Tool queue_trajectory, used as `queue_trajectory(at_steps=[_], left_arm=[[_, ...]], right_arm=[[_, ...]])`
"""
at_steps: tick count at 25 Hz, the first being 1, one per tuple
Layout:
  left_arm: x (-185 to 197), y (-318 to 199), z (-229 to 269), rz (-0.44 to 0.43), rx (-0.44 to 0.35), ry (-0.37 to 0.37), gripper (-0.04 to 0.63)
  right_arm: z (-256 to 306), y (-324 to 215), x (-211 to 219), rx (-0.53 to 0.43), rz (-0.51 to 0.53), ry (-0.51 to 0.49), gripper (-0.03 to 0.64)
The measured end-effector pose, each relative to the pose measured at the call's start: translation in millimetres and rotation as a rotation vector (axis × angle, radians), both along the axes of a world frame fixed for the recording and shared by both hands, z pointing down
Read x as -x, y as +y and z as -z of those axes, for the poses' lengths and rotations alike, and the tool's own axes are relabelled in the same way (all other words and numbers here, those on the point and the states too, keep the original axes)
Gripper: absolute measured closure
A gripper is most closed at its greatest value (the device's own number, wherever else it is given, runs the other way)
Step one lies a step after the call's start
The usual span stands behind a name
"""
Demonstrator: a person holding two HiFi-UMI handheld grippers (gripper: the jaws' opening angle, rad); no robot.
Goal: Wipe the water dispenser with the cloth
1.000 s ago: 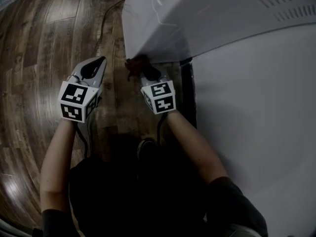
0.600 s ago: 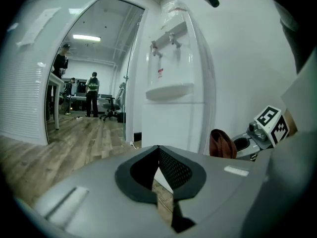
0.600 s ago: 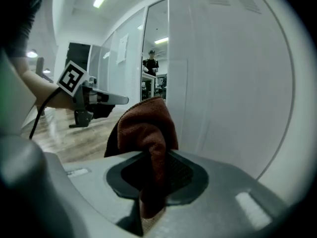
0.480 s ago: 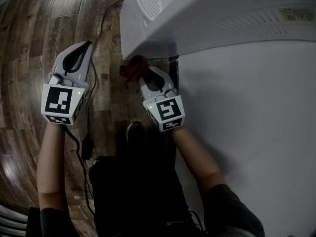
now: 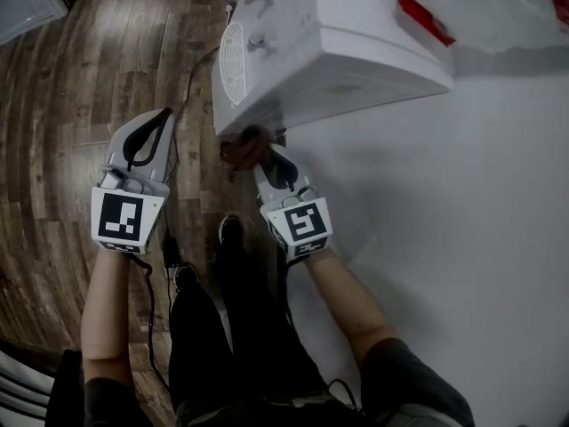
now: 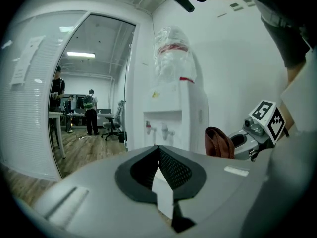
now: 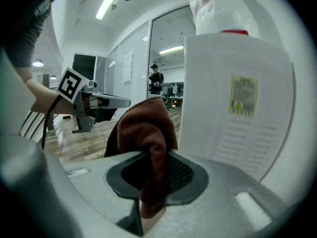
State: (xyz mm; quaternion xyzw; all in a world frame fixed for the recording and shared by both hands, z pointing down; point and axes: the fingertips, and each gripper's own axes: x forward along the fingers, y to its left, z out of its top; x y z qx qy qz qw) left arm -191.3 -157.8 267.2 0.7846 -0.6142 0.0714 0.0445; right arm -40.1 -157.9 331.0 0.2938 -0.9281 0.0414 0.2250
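The white water dispenser [image 5: 338, 56] stands against the wall, with its bottle [image 5: 480, 7] on top and its taps [image 6: 157, 129] facing the room. My right gripper [image 5: 260, 154] is shut on a brown cloth [image 5: 240, 145], which sits at the lower corner of the dispenser's side panel [image 7: 233, 108]. In the right gripper view the cloth [image 7: 147, 128] bunches up over the right gripper [image 7: 151, 155]. My left gripper [image 5: 163, 116] hangs to the left of the dispenser, apart from it, shut and holding nothing. From the left gripper [image 6: 159, 150] I see the cloth [image 6: 218, 142] beside the dispenser [image 6: 173, 115].
A dark cable [image 5: 160, 247] runs over the wood floor [image 5: 62, 105] by the person's shoes [image 5: 229, 231]. A white wall [image 5: 462, 221] fills the right side. A glass partition [image 6: 89, 83] at the left opens onto an office with people and chairs.
The head camera has tilted up, so more of the dispenser's top and bottle shows. The right gripper still keeps the cloth at the dispenser's lower corner; the left gripper stays alongside.
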Motion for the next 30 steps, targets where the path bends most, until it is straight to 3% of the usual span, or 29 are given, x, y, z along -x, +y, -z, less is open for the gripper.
queue_trajectory(at_steps=[6, 10, 18, 24, 30], left_arm=[[-15, 20, 111, -0.066, 0.018, 0.005, 0.575], [-28, 38, 183, -0.108, -0.012, -0.009, 0.575], [-51, 96, 268, -0.081, -0.05, 0.091, 0.575], [-71, 162, 281, -0.112, -0.032, 0.19, 0.575], [-75, 193, 261, -0.149, -0.007, 0.203, 0.575]], right_arm=[[126, 30, -2, 0.019, -0.056, -0.099, 0.555], [208, 51, -6, -0.036, -0.092, -0.164, 0.555], [312, 59, -23, -0.107, -0.187, -0.303, 0.555], [340, 109, -48, -0.128, -0.275, -0.339, 0.555], [328, 168, -80, -0.099, -0.349, -0.314, 0.555]])
